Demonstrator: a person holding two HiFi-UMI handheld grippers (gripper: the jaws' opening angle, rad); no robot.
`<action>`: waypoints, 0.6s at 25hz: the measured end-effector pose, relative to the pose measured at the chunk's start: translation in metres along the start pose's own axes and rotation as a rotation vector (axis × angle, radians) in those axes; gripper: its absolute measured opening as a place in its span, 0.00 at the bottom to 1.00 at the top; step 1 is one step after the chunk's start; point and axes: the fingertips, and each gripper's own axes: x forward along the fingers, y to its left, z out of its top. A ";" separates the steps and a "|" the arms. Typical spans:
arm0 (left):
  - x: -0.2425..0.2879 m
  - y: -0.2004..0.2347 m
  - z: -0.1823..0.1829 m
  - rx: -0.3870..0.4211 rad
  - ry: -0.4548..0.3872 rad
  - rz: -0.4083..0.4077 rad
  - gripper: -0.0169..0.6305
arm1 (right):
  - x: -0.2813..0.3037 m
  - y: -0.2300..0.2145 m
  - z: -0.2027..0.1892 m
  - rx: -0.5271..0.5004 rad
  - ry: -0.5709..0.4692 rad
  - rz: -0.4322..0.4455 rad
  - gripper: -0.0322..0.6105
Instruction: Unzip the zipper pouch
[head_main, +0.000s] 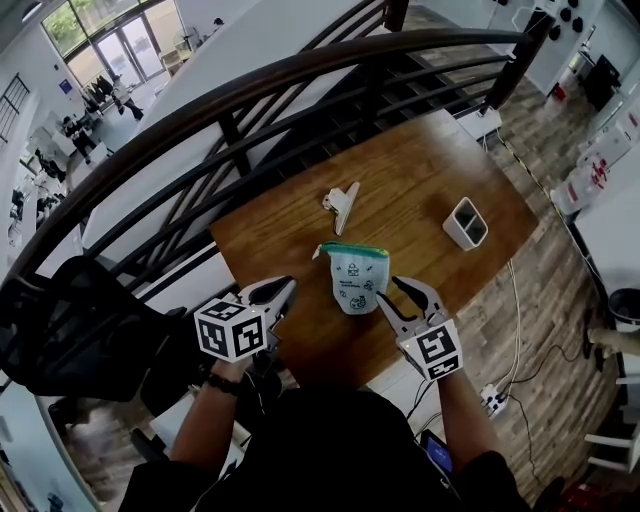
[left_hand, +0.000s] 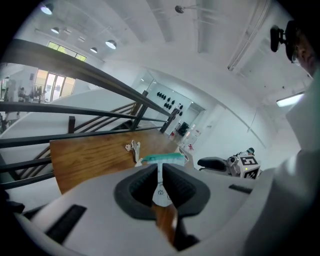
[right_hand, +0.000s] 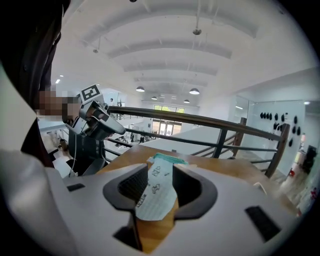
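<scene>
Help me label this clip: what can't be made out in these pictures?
- Slider on the teal zip: too small in every view.
- Pouch sides: hidden by the jaws in both gripper views.
- White holder inside: dark, too small in the head view.
- Whether the right gripper touches the pouch: unclear in the head view.

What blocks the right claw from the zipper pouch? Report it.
Nothing visible does. The right claw is close beside the zipper pouch. The binder clip and white desk organizer lie farther up the table, out of the path.
</scene>
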 end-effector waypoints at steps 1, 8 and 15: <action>0.000 0.001 -0.002 -0.002 0.001 0.002 0.06 | 0.000 0.000 0.001 -0.005 -0.002 0.002 0.28; -0.009 -0.002 0.004 0.012 -0.073 0.006 0.06 | -0.012 0.005 0.006 0.005 -0.036 -0.010 0.22; -0.050 -0.019 0.019 0.162 -0.221 -0.017 0.05 | -0.062 0.003 0.040 0.173 -0.207 -0.143 0.09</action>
